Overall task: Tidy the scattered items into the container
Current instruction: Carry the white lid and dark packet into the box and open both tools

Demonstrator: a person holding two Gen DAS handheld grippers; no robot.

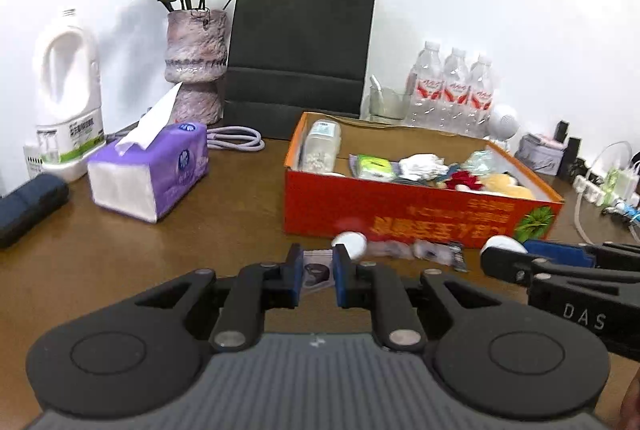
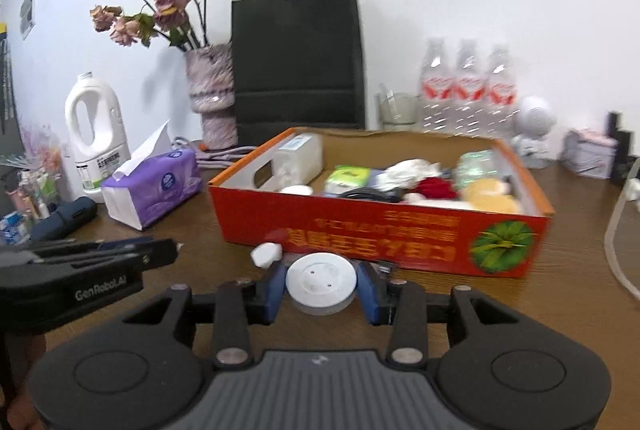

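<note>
The white round disc (image 2: 321, 284) sits clamped between the right tool's (image 2: 321, 288) blue pads, just before the orange box's (image 2: 360, 226) near wall; the box lies straight ahead and higher. The left tool (image 1: 316, 272), nearly closed, pinches a small packet (image 1: 317, 270) beside it.

The left gripper (image 1: 317, 274) is sitting low centre, jaws narrowed; the right gripper (image 2: 322, 288) is clamping, low centre.
</note>
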